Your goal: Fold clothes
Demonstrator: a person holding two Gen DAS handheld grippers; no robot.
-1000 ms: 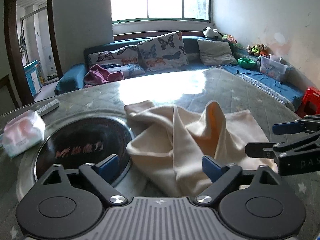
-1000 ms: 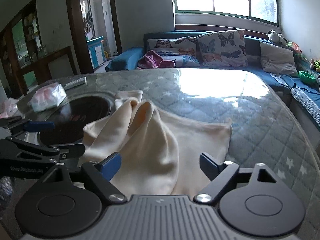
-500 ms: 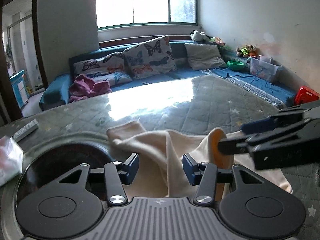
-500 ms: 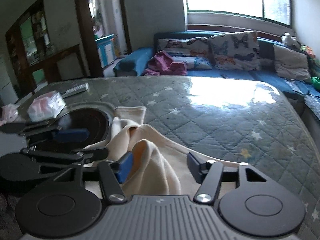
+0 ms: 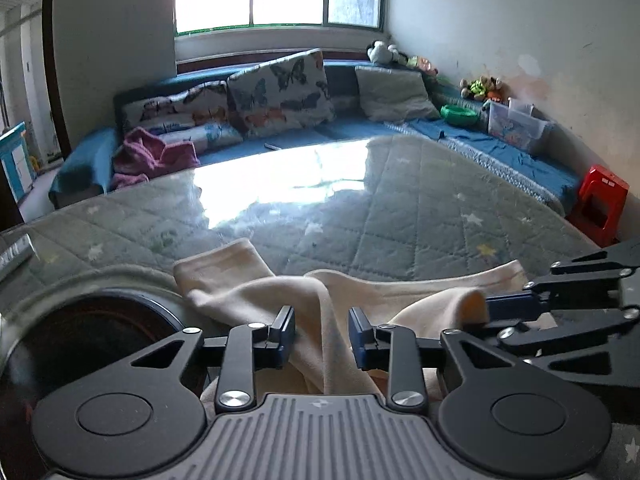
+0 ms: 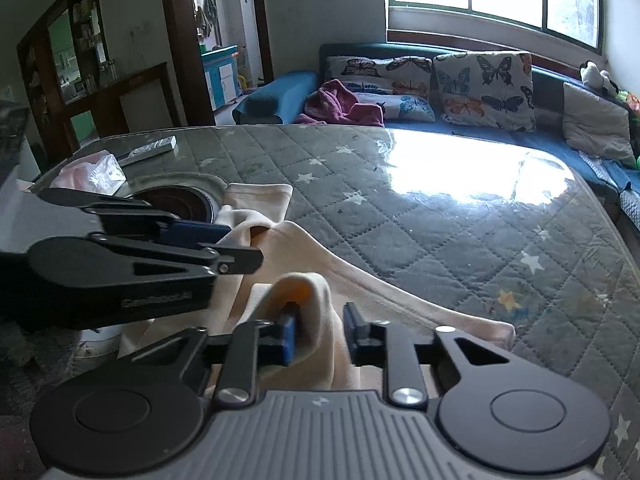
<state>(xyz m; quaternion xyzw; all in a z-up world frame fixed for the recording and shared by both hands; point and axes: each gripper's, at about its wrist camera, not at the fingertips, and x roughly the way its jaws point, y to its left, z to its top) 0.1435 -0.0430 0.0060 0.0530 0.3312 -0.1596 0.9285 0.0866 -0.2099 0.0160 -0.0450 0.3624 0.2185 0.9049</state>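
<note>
Cream garment (image 5: 320, 300) sits bunched at lower centre of the quilted table (image 5: 420, 220), beside the dark round inset. Both tongs have narrowed from wide open a second ago: left tongs (image 5: 322, 338) and right tongs (image 6: 320, 332) each pinch a fabric ridge. Reads as grips taken for a lift.

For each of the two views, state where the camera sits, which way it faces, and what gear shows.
Left wrist: sits on the left hand-held gripper, facing across the quilted table toward sofa and window; its fingers straddle the cream garment; the right hand-held gripper enters from the right.
Right wrist: sits on the right hand-held gripper, facing the sofa and a doorway; the left one enters from the left.
Shared: garment, table, both grippers.
</note>
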